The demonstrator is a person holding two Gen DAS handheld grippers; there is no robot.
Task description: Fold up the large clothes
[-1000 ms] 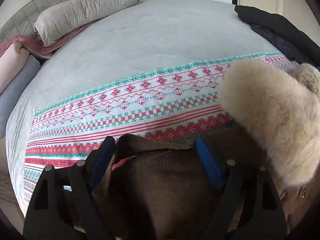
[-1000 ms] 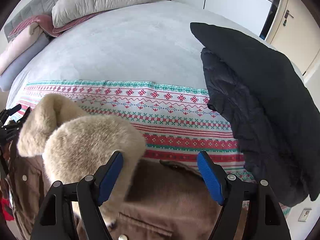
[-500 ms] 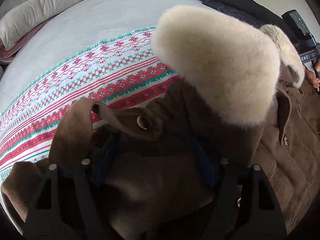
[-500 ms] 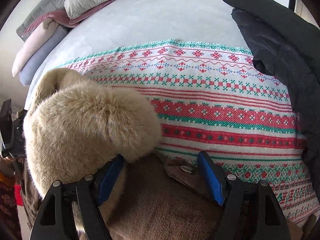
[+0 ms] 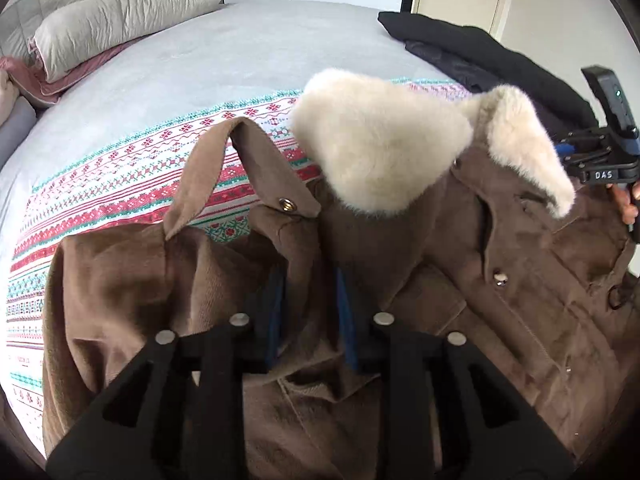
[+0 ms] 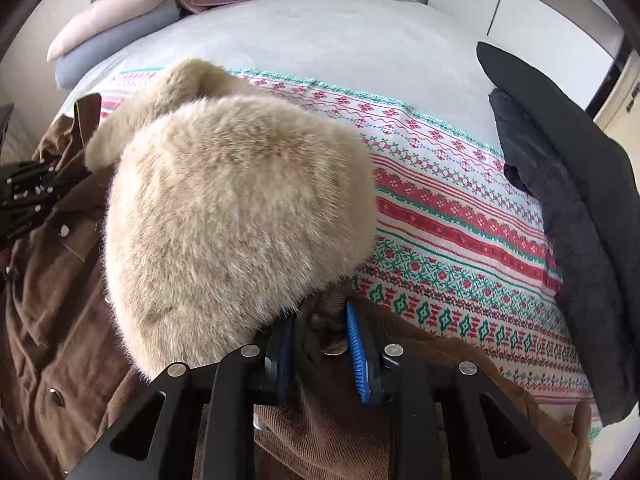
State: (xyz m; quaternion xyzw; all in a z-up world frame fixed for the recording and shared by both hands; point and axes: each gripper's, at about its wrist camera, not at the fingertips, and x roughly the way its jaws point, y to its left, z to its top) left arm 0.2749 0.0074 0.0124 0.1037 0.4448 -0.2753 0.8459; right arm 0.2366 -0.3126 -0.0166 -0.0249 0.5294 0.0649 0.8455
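**A:** What is the biggest thing in view?

**B:** The bed [image 5: 248, 52], under a grey cover with a red, green and white patterned blanket [image 5: 132, 168] across its near part. Pillows [image 5: 116, 20] are stacked at the head, and a black coat [image 6: 568, 216] lies along the right side.

**A:** And the garment being folded?

**B:** A brown corduroy coat [image 5: 520, 288] with a thick cream fur collar [image 5: 380, 140]. It lies at the near edge of the bed, over the patterned blanket, front side up with its metal snaps showing. A shoulder strap [image 5: 240, 160] with a snap stands up in a loop. In the right wrist view the collar [image 6: 236, 216] bulges up just above the tongs.

**A:** Any boxes or baskets?

**B:** None I can describe; everything lies straight on the bed.

**A:** The tongs, then?

**B:** The left gripper [image 5: 308, 312] is closing, and brown fabric at the coat's shoulder is bunched between its blue pads, which press on it. The right gripper [image 6: 320, 348] is also closing, with a fold of corduroy pinched between its pads [image 6: 356, 356], just under the fur. In the left wrist view the right gripper shows at the far right, with a hand [image 5: 628, 200] behind it.
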